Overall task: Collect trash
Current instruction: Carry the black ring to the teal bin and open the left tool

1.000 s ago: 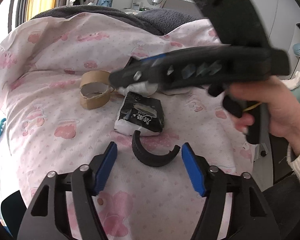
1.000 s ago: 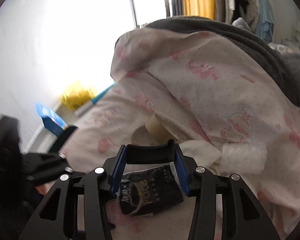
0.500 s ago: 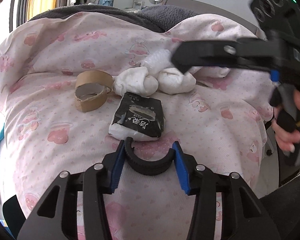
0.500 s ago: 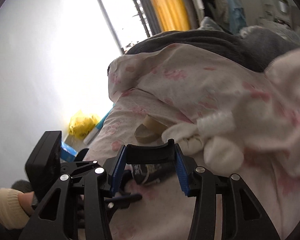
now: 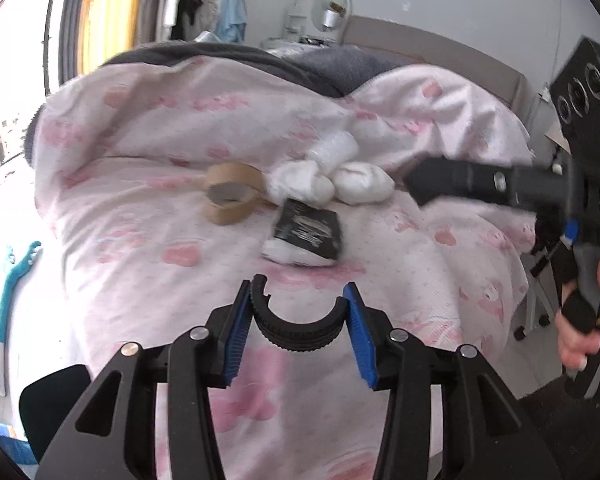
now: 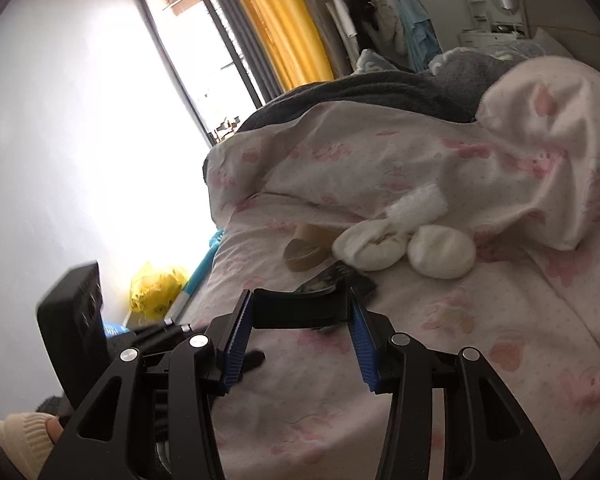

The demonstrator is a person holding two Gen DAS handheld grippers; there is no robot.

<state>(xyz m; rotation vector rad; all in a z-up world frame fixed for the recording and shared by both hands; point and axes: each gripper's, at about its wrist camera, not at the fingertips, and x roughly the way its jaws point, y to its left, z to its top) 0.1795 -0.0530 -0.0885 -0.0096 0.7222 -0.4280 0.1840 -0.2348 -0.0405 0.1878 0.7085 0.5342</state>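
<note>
black half-ring | was loose, now clamped | left tool

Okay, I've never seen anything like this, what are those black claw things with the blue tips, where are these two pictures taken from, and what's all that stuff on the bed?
Those claws are handheld two-finger grippers, one in each of a person's hands, each carrying a camera that looks out along its fingers. One picture comes from the left gripper, the other from the right gripper.

The left one has just closed on a curved black plastic piece. The right one grips a flat black piece.

Still lying on the pink quilt: a cardboard tape roll, two white wads, a bubble-wrap roll and a black packet.
</note>
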